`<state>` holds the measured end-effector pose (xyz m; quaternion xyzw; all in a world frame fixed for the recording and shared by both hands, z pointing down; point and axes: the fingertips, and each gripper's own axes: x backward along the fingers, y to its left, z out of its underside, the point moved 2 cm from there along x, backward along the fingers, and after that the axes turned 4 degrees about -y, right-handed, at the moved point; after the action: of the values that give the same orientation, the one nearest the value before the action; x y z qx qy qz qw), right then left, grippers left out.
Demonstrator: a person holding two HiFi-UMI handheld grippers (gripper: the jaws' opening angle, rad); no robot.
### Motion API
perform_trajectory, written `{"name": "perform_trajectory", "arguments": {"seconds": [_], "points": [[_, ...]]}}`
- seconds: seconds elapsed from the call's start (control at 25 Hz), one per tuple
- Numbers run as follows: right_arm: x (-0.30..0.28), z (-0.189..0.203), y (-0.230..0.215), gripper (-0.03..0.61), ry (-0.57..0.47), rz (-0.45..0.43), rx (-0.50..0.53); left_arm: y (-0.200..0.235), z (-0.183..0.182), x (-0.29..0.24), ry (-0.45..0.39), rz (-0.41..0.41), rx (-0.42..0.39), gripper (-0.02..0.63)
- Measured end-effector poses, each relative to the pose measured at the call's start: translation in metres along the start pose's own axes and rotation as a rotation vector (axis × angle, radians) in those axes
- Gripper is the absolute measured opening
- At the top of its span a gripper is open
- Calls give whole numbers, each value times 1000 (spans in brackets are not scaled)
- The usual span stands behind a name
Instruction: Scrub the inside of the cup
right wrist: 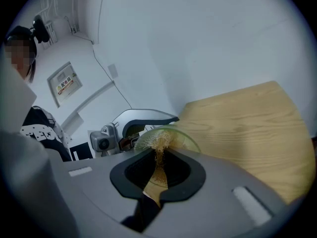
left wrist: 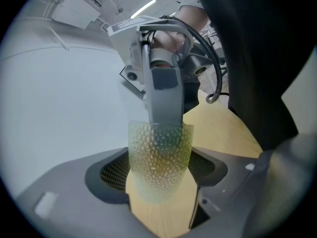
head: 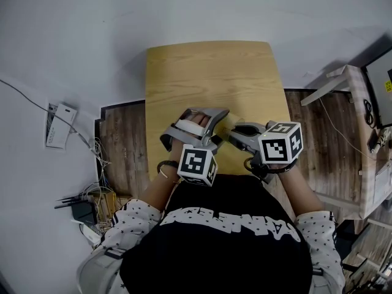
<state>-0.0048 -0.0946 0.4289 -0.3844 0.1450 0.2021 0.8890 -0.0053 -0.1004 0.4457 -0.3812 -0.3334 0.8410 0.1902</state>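
A clear dimpled cup (left wrist: 159, 157) lies on its side between the jaws of my left gripper (left wrist: 159, 185), which is shut on it. In the head view the cup (head: 228, 125) hangs just above the near part of the wooden table (head: 208, 72). My right gripper (right wrist: 158, 158) is shut on a thin brown scrub pad (right wrist: 159, 165), whose tip reaches into the cup's mouth (right wrist: 171, 137). From the left gripper view, the right gripper (left wrist: 163, 90) points straight into the cup. The two grippers (head: 215, 126) (head: 237, 132) meet nose to nose in front of the person's chest.
The table stretches away beyond the grippers. A white box (head: 60, 126) and a tangle of cables with a power strip (head: 86, 210) lie on the floor at the left. Light wooden furniture (head: 361, 139) stands at the right.
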Motion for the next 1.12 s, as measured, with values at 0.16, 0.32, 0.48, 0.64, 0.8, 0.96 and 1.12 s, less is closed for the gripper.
{"name": "perform_trajectory", "arguments": {"seconds": [0.16,0.32,0.48,0.64,0.8,0.96,1.12], "points": [[-3,-4,-1,48,-38,-36,-98,2,4,0,-1,-23,-8,360],[-4,-7,0,48,-72,-77,-191,4,5,3,5,-31,-16,360],[-3,-9,0,48,-111,-115,-281,5,5,5,9,-46,-21,360],[-1,-8,2,48,-123,-139,-336,4,5,5,8,-43,-21,360],[-1,-7,0,49,-132,-132,-327,2,5,4,-1,-41,-14,360],[0,-8,0,52,-142,-113,-262,4,5,4,-19,-50,1,360],[4,-11,1,54,-130,-84,-171,8,7,6,-19,-72,35,360]]}}
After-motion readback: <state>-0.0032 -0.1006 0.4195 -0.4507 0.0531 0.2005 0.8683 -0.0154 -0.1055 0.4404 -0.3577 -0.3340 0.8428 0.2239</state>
